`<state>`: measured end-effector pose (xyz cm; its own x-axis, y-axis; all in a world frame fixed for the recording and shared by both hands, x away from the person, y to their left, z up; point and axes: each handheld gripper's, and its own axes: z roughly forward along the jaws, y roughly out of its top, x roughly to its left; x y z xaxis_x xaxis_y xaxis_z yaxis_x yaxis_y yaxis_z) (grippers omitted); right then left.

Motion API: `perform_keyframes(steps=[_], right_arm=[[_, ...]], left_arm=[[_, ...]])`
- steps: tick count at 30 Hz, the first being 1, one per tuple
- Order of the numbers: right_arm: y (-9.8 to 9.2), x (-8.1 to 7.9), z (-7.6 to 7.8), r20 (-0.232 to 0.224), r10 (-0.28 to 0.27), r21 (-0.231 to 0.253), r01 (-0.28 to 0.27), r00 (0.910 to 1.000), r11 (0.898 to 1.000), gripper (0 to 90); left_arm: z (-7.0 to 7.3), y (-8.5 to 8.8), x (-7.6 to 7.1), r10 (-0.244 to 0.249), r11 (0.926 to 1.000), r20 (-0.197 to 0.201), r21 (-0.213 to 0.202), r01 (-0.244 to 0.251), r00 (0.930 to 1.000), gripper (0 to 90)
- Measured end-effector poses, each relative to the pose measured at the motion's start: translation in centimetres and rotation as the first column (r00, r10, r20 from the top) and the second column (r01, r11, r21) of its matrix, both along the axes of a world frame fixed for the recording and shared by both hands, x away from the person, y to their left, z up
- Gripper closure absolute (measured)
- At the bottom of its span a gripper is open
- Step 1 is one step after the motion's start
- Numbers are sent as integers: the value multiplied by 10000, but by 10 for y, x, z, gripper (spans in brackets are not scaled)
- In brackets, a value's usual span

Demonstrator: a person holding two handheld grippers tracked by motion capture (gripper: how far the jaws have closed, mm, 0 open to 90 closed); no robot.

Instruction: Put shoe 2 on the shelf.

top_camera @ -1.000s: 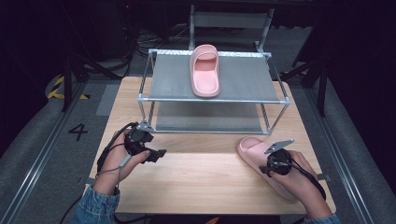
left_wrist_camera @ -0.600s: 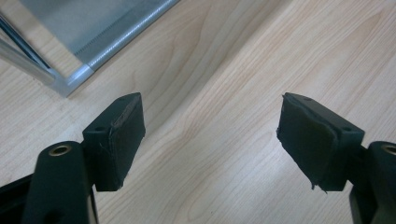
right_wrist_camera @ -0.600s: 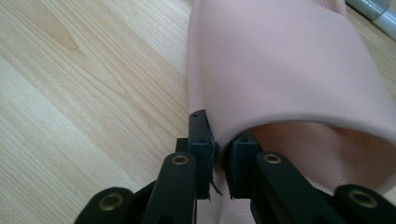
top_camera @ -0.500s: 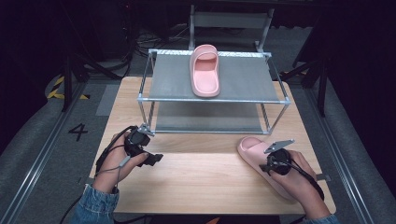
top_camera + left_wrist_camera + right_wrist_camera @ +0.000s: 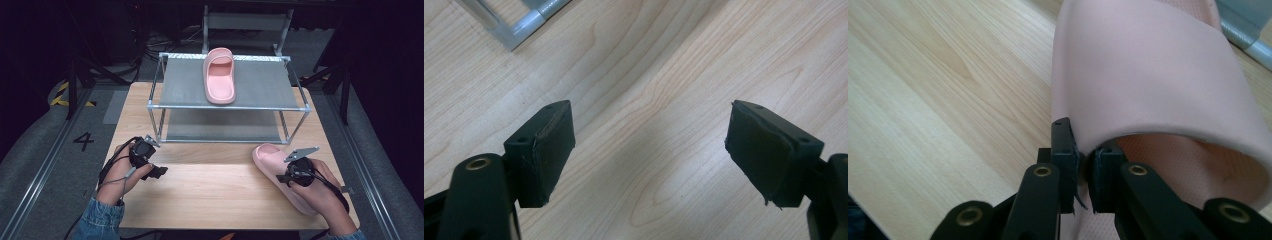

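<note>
Pink slipper (image 5: 280, 175) near the desk's right front corner, strap edge pinched by the right gripper (image 5: 1082, 165), likely for lifting beside its mate (image 5: 220, 75) atop the rack (image 5: 175, 90); left gripper (image 5: 649, 150) spread, empty

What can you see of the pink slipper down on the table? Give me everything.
The pink slipper on the table is a one-piece slide, foam-like, with a broad upper strap and a finely dotted footbed. It lies sole-down on the wooden table, front right of the metal rack, toe toward it. The right gripper is shut on the strap's edge, one jaw outside, one under it.
</note>
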<state>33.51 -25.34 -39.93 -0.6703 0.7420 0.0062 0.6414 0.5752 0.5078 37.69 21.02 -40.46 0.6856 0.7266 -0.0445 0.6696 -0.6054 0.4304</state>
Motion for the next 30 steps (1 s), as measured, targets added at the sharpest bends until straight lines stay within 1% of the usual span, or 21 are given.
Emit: perform_keyframes(steps=[2,5,7,9,10,14,16,18,19,21,23,25,27,28,30], right_arm=[[0,0,8,60,90,135,-91,9999,9999,839],[1,0,22,171,253,252,-258,9995,9994,839],[1,0,35,184,357,240,-361,9992,9991,838],[2,1,44,354,448,236,-456,9984,9987,839],[2,1,49,401,481,239,-491,9980,9985,839],[2,1,68,488,659,321,-675,9966,9972,839],[2,1,79,508,647,375,-667,9966,9971,838],[2,1,86,509,641,471,-665,9966,9967,838],[2,1,86,509,641,471,-665,9966,9967,838],[2,3,96,316,526,757,-549,9981,9956,832],[3,4,102,285,462,694,-481,9985,9964,833],[6,5,107,257,410,627,-425,9988,9971,833],[7,6,112,223,425,572,-437,9988,9974,833],[7,6,112,223,425,572,-437,9988,9974,833],[10,7,117,196,417,493,-426,9989,9979,833]], left_arm=[[-1,1,0,41,10000,-54,17,-41,10000,202],[-2,4,0,84,10000,5,10,-84,10000,201],[-3,5,0,-59,10000,29,77,59,10000,194],[-4,5,-1,-3,10000,-31,60,3,10000,187],[-4,6,-1,-57,10000,-45,81,58,10000,187],[-5,6,-1,-133,9999,-32,100,134,9999,187],[-4,6,-2,-163,9998,58,62,163,9998,187],[-3,7,-2,-156,9999,112,22,155,9998,188],[-2,7,-2,-132,9999,113,-3,132,9998,188],[-1,8,-3,-144,9999,153,-7,144,9998,188],[-1,8,-3,-128,9999,149,-46,128,9998,189],[0,9,-3,-149,9999,277,-42,150,9995,194],[1,9,-3,-142,9999,282,-65,144,9995,193],[1,9,-3,-95,9999,272,-99,98,9996,193],[1,10,-3,-83,9999,261,-137,86,9996,192]])
